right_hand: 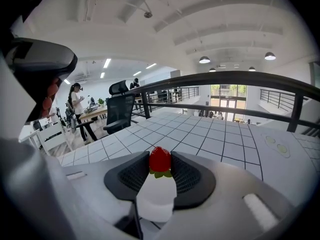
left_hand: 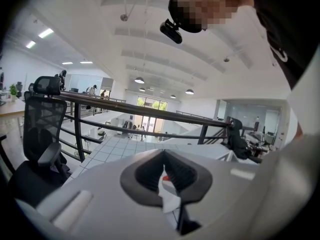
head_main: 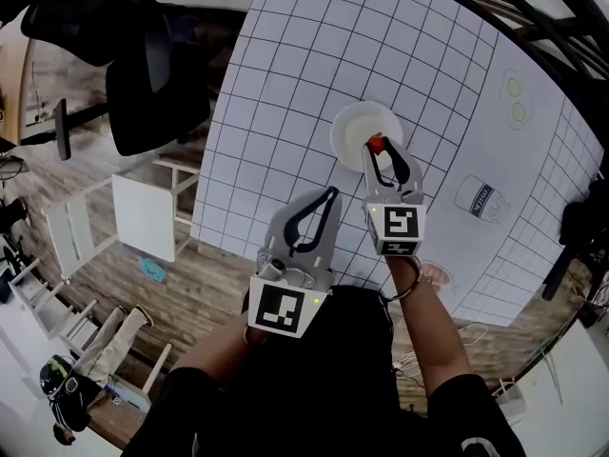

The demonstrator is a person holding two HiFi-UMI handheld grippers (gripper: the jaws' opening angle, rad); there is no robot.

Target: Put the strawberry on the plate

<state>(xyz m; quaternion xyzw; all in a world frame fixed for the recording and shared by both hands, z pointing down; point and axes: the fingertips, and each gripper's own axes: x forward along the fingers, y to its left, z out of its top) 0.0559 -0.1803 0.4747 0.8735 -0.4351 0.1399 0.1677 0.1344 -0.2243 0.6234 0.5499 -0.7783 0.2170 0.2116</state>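
A red strawberry [head_main: 378, 144] with green leaves is pinched between the tips of my right gripper [head_main: 380, 148], which is shut on it. In the right gripper view the strawberry [right_hand: 160, 159] sits between the dark pads, with the white plate [right_hand: 156, 196] showing below it. The round plate [head_main: 357, 122] lies on the gridded table, and the strawberry hangs over its near edge. My left gripper [head_main: 329, 195] floats nearer to me and left of the plate, with its tips together and nothing between them. In its own view the left gripper [left_hand: 164, 154] points toward the plate.
The white gridded table cover [head_main: 285, 84] carries printed outlines: a can [head_main: 481, 198] and two small circles [head_main: 515, 101] at the right. A black office chair [head_main: 152, 74] stands off the table's left edge, with white furniture [head_main: 143, 212] on the wooden floor.
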